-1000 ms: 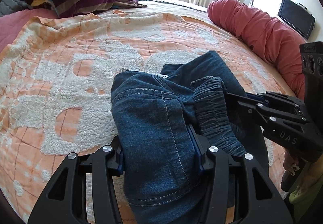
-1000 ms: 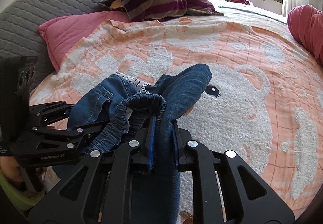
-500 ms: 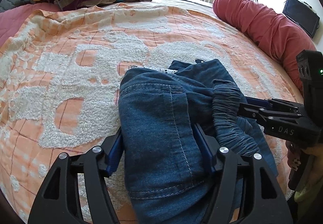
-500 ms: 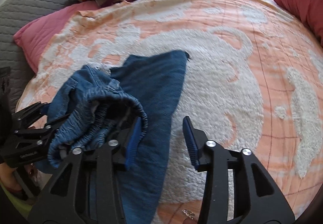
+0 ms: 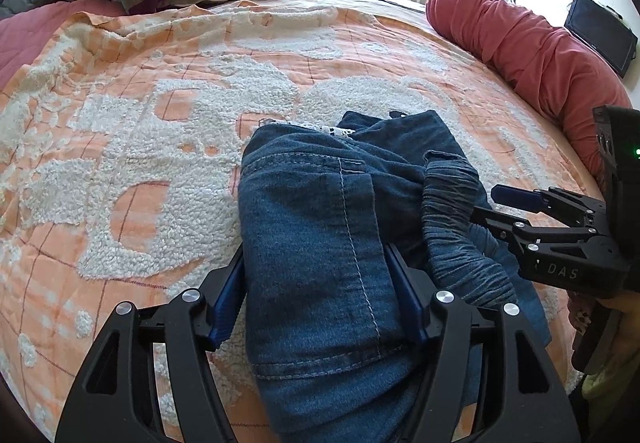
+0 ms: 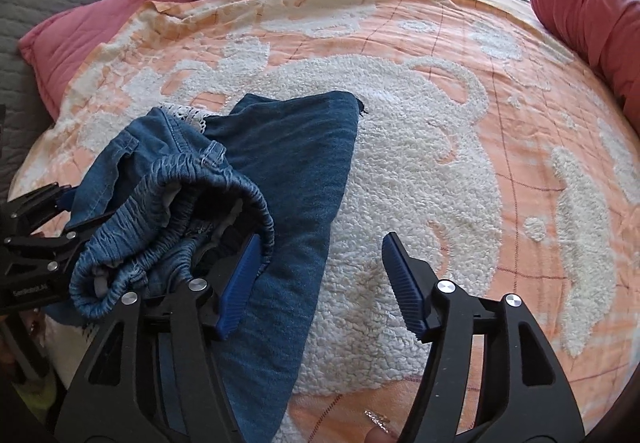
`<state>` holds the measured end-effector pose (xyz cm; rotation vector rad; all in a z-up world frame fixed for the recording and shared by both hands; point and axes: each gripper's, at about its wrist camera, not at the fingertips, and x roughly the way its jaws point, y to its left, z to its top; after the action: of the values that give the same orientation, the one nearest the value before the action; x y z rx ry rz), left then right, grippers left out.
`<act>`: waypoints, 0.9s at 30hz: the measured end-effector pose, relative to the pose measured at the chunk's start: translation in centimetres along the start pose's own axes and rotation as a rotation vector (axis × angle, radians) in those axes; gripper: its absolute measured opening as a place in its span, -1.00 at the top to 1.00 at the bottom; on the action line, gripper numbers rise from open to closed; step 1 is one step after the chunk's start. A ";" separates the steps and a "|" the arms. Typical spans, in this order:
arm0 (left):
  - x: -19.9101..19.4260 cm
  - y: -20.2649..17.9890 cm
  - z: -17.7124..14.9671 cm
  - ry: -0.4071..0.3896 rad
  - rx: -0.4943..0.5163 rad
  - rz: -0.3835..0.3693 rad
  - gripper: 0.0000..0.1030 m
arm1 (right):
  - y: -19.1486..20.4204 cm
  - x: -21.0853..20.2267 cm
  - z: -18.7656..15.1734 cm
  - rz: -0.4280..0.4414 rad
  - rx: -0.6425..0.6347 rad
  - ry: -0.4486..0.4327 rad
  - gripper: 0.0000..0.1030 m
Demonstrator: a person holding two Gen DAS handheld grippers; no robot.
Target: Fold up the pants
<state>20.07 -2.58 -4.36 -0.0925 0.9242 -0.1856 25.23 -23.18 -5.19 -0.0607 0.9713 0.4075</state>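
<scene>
While right gripper (image 6: 320,283) opens, pants (image 6: 296,163) (hem free).

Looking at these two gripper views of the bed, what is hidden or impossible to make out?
- Lower end of the blue denim pants: left wrist view, cut off by the bottom edge behind the left gripper.
- Inside of the gathered elastic waistband: right wrist view, shadowed by its own folds.
- Small shiny object on the orange-and-white fleecy blanket: too small to identify.
</scene>
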 end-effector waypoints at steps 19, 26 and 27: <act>-5.6 0.5 -0.8 -0.075 -0.052 0.043 -0.85 | -0.4 -6.2 -0.6 -0.011 -0.001 -0.191 -0.82; -8.9 0.6 -1.5 -0.130 -0.053 0.062 -0.91 | 0.3 -10.5 -0.8 -0.062 -0.021 -0.344 -0.82; -9.3 0.7 -1.7 -0.140 -0.053 0.067 -0.91 | 0.4 -11.0 -0.9 -0.069 -0.023 -0.360 -0.82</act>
<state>13.30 -0.07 1.78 -0.1215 0.7919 -0.0913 18.90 -26.44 3.31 -0.0401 0.6080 0.3513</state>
